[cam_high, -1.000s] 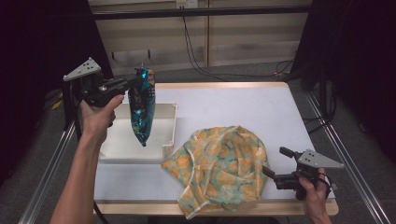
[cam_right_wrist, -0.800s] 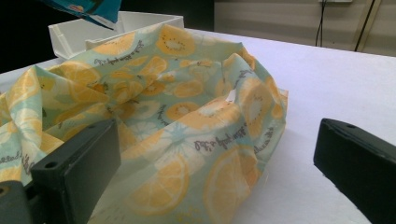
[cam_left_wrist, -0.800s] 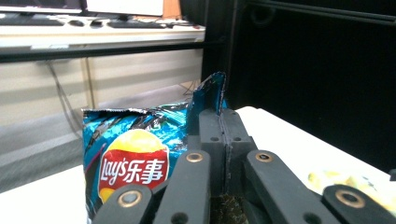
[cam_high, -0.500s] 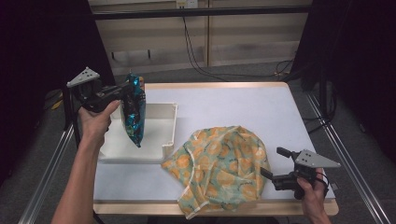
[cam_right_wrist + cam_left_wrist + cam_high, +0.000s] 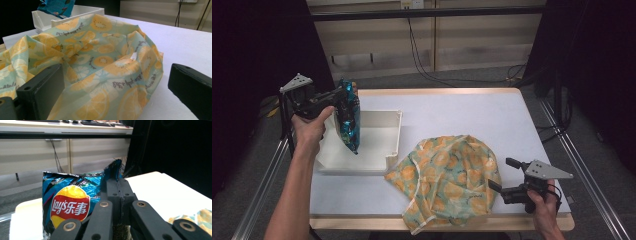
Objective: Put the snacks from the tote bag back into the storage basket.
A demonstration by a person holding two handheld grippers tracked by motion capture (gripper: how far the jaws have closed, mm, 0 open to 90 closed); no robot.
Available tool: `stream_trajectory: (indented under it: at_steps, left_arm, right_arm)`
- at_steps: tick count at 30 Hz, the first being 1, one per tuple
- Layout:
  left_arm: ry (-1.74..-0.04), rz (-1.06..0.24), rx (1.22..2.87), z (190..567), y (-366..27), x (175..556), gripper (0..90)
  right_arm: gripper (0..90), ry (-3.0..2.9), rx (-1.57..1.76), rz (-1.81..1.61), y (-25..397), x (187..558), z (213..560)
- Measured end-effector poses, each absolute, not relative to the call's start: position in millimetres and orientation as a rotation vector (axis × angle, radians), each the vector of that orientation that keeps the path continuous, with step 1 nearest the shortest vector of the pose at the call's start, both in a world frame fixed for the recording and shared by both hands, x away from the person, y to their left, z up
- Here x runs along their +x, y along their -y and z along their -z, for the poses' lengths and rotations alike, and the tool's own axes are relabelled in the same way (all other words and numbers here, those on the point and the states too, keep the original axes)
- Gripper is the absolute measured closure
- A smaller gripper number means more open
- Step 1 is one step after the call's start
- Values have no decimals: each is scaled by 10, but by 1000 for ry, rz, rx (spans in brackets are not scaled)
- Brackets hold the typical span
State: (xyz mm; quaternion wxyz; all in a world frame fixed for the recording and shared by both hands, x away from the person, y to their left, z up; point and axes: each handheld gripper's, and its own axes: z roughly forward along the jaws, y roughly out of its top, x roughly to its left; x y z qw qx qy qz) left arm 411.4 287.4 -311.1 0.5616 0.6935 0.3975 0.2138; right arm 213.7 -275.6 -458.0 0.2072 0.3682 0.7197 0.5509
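Observation:
A blue Lay's chip bag (image 5: 349, 124) hangs over the white tray (image 5: 377, 155) at the table's left, its lower end near the tray floor. My left gripper (image 5: 341, 96) is shut on the bag's top corner; in the left gripper view the jaws pinch the bag (image 5: 72, 200) at its upper right edge. A crumpled cloth (image 5: 449, 175) with an orange-slice print lies at the front middle of the table. My right gripper (image 5: 504, 175) stands open just right of the cloth (image 5: 100, 67), low to the table, with its jaws wide apart and nothing between them.
The white table (image 5: 472, 115) has bare room at the back and right. Metal rails (image 5: 582, 165) run along both sides of the table. Cables (image 5: 437, 75) lie on the floor behind it, in front of wooden panels.
My left gripper has carried the chip bag leftward and lower, so it now hangs over the tray's left part. My right gripper has stayed almost still by the cloth.

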Motion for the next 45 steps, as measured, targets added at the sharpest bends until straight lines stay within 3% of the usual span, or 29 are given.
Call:
stream_trajectory:
  at_steps: [45]
  left_arm:
    - [-911, -419, 1652, 3505, -2148, 4729, 878]
  right_arm:
    - [2, -1997, 1024, -1552, 2802, 2139, 4605]
